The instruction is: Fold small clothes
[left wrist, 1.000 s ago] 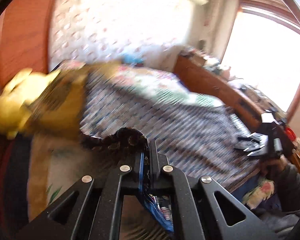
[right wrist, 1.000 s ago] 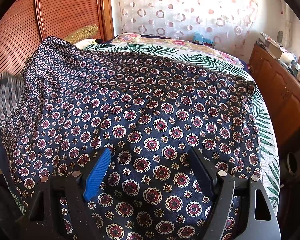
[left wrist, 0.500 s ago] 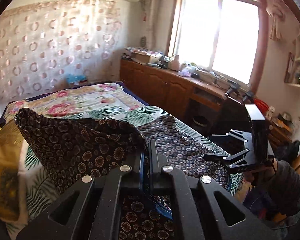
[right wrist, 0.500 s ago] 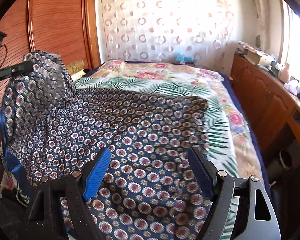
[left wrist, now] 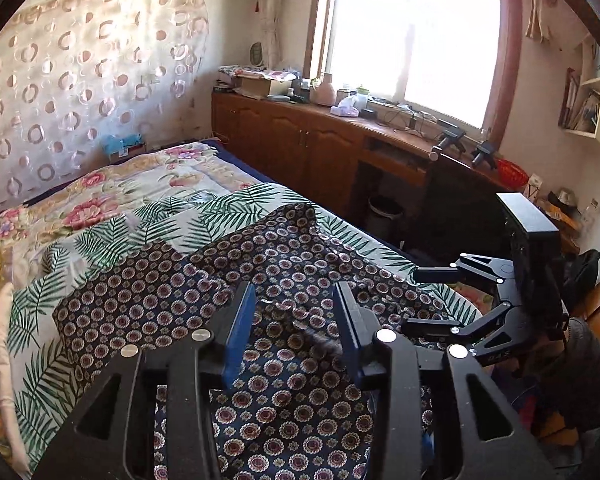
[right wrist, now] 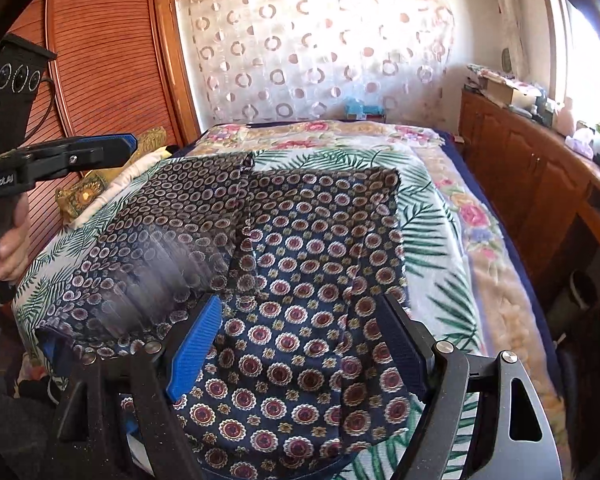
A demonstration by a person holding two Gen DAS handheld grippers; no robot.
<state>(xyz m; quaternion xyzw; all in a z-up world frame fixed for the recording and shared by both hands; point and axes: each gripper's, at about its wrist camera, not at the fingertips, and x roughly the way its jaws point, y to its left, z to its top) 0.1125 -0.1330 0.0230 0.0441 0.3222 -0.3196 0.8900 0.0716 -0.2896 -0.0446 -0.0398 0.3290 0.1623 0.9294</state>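
Garment half-folded on bed: my left gripper jaws opening, empty; right gripper jaws apart; next, smooth the crease.

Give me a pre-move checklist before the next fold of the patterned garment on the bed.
1. Left gripper clear of cloth: ok; jaws opening, nothing pinched.
2. Right gripper free: ok; open, hovering over the garment.
3. Garment fully on the bed: not ok; its near edge appears to hang over the side.
4. First fold lying flat: not ok; the folded-over flap is rumpled and partly blurred.
5. Next corner in view: ok; far corner.
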